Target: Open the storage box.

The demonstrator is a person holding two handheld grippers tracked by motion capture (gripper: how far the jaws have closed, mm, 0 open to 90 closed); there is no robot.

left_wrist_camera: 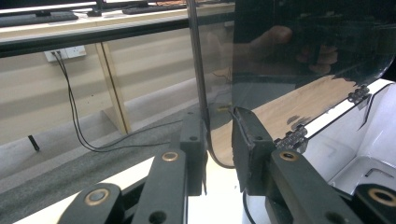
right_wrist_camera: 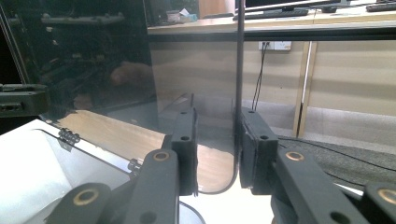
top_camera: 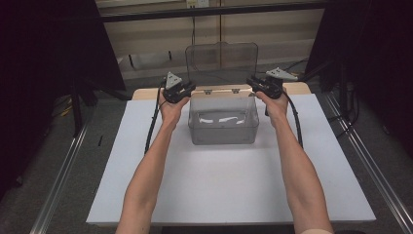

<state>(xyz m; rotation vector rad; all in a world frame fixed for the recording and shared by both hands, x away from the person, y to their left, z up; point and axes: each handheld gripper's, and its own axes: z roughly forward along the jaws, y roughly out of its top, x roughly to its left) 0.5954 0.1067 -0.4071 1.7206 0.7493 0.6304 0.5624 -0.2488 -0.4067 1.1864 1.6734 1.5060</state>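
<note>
Bright even overhead light on the white table [top_camera: 219, 185], dark murky surrounds, reflections on the smoky lid [left_wrist_camera: 303, 42], slightly soft gripper views

Clear grey-tinted box [top_camera: 223, 119] and lid [top_camera: 221, 56] — smoky, see-through; white board [top_camera: 229, 180] beneath; grippers black [top_camera: 178, 91] [top_camera: 265, 86] — grey plates on top.

The clear box [top_camera: 223, 119] sits at the far middle of the worktop [top_camera: 234, 185], with its lid [top_camera: 222, 56] standing up like a wall behind it. The top of the box is open. The near half of the worktop is bare, with lots of room on the left and right.
</note>
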